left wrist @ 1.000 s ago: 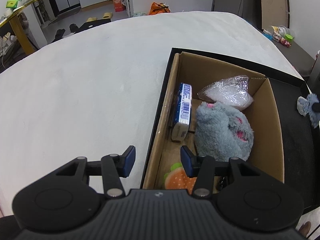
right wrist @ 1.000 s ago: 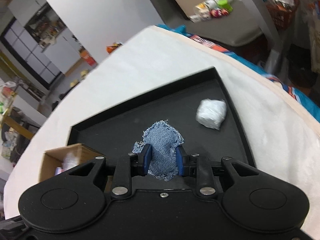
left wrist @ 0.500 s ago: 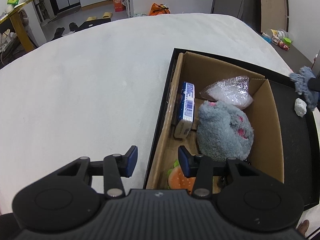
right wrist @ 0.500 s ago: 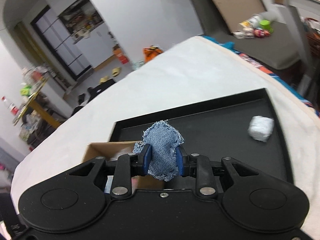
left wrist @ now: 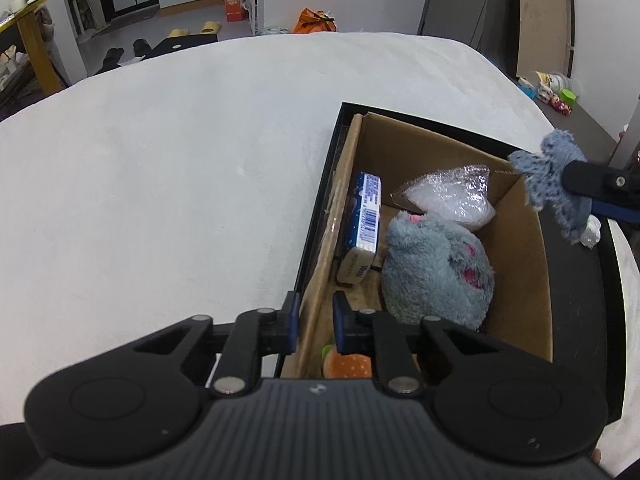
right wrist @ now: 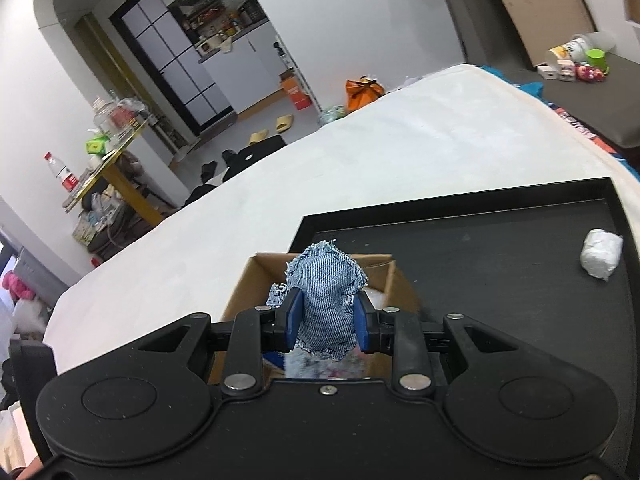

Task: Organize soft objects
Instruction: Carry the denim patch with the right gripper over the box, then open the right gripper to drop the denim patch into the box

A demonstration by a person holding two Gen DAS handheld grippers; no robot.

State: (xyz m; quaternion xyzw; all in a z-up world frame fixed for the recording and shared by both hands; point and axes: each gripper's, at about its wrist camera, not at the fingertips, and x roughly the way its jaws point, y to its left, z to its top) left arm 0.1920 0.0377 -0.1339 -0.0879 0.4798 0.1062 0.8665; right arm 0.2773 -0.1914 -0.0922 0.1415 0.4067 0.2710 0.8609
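Note:
A brown cardboard box (left wrist: pixel 516 264) stands in a black tray (left wrist: pixel 576 288) on a white padded surface. Inside lie a grey plush (left wrist: pixel 436 268), a bubble-wrap bag (left wrist: pixel 448 196), a blue carton (left wrist: pixel 366 220) and an orange burger toy (left wrist: pixel 348 366). My left gripper (left wrist: pixel 316 320) straddles the box's near left wall, its jaws closing onto the cardboard. My right gripper (right wrist: pixel 326 316) is shut on a scrap of blue denim (right wrist: pixel 324 280), held in the air over the box's (right wrist: pixel 256 280) far right corner. The denim (left wrist: pixel 556 184) also shows in the left wrist view.
A white crumpled wad (right wrist: pixel 600 254) lies on the bare part of the tray (right wrist: pixel 480 272), right of the box. The white surface (left wrist: pixel 180 180) spreads wide to the left. Beyond it are a floor with slippers, a yellow table and a dark bench with toys.
My left jaws have narrowed from wide apart to tight around the box's left wall. My right gripper has carried the denim up and leftward, from over the tray to over the box.

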